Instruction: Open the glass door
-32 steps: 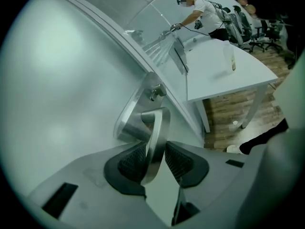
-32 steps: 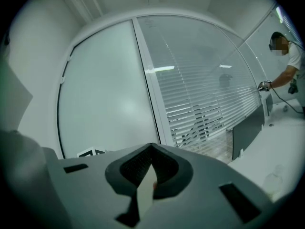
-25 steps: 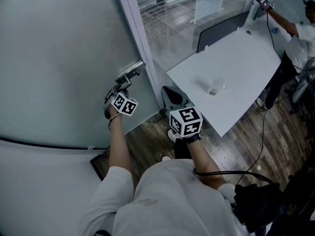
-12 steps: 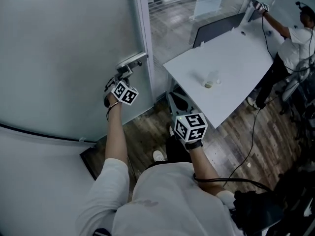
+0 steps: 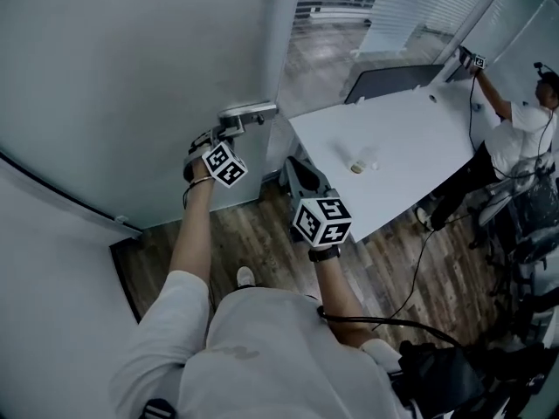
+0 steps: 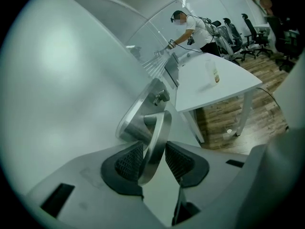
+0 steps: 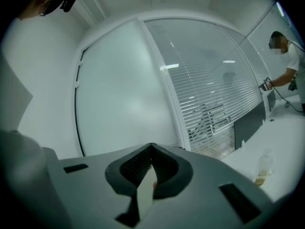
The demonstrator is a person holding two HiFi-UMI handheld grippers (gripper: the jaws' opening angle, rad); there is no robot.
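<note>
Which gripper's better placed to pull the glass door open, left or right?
Left. The left gripper is clamped on the door handle, so it can likely pull. The right gripper is shut, empty, off the glass door.

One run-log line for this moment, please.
left gripper: shut on handle | right gripper: shut, empty, off the door | stage: handle gripped

Head view: set above the person, facing steeply down over both arms, at mid distance. It takes in the frosted glass door (image 5: 131, 85) and the white rectangular table (image 5: 410, 147).

Left gripper view: very close on the brushed-metal lever handle (image 6: 155, 142), facing along the door toward the table.

Right gripper view: stands farther back, near level, facing the door.

All three views share door and table.
</note>
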